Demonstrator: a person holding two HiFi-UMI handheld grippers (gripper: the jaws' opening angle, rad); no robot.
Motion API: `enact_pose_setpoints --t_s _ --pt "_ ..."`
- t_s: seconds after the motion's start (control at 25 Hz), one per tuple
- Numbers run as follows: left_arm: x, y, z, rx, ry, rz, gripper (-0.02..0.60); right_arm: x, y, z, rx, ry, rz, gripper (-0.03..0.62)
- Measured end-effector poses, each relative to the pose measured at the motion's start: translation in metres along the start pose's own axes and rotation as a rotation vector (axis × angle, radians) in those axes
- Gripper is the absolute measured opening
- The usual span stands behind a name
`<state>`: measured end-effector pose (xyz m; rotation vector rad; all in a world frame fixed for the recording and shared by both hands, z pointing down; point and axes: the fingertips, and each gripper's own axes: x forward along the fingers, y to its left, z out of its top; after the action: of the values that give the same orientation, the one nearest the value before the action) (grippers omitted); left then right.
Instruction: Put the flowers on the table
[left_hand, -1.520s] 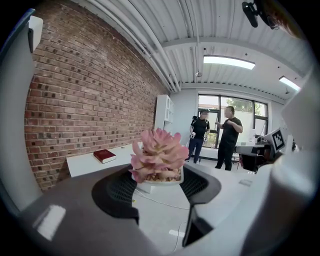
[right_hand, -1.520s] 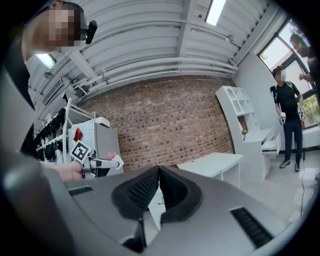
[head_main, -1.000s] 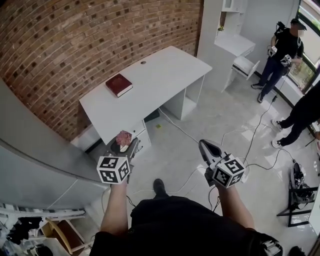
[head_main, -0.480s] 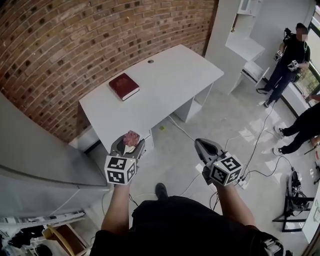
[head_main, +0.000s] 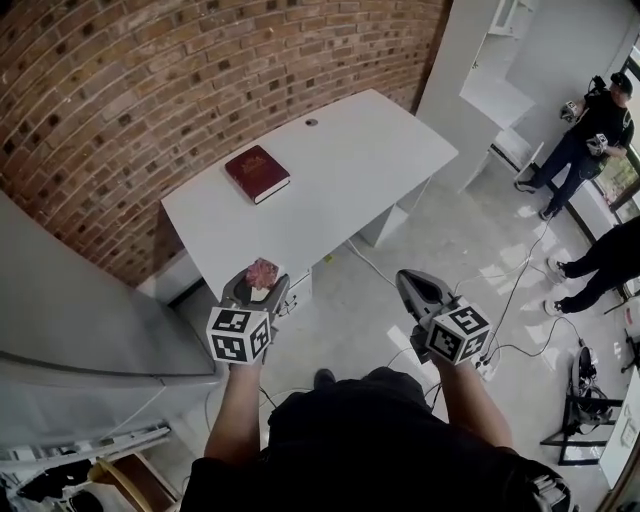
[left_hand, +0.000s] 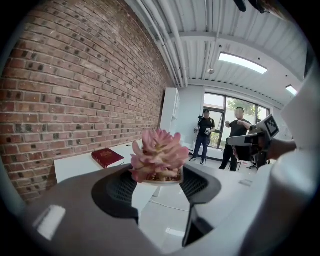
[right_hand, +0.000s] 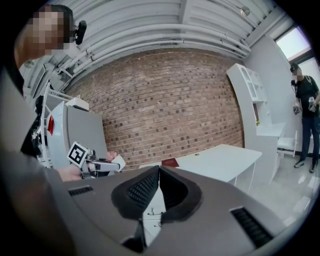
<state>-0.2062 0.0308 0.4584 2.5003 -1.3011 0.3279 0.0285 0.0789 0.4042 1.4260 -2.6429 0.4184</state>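
A small pot of pink flowers sits between the jaws of my left gripper, which is shut on its white pot. In the head view the flowers and left gripper hang just off the near edge of the white table. My right gripper is over the floor to the right, shut with nothing in it; in its own view the right gripper has its jaw tips touching.
A dark red book lies on the table's left part, by the brick wall. A grey cabinet stands at my left. Cables run over the floor. Two people stand at the far right near white shelves.
Both grippers have moved toward the table, the left one carrying the flowers up to its near edge. The table and book now sit nearer in view.
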Motion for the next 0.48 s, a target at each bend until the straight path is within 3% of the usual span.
enact_pose_setpoints --t_s 0.2,0.48 --pt "0.002 0.021 -0.011 -0.033 0.024 0.034 0.265 0.017 -0.015 0.001 0.012 0.003 -0.006 0.012" --pt "0.023 0.039 -0.001 -0.041 0.030 0.084 0.265 0.060 -0.036 -0.003 0.036 0.018 0.066 0.012"
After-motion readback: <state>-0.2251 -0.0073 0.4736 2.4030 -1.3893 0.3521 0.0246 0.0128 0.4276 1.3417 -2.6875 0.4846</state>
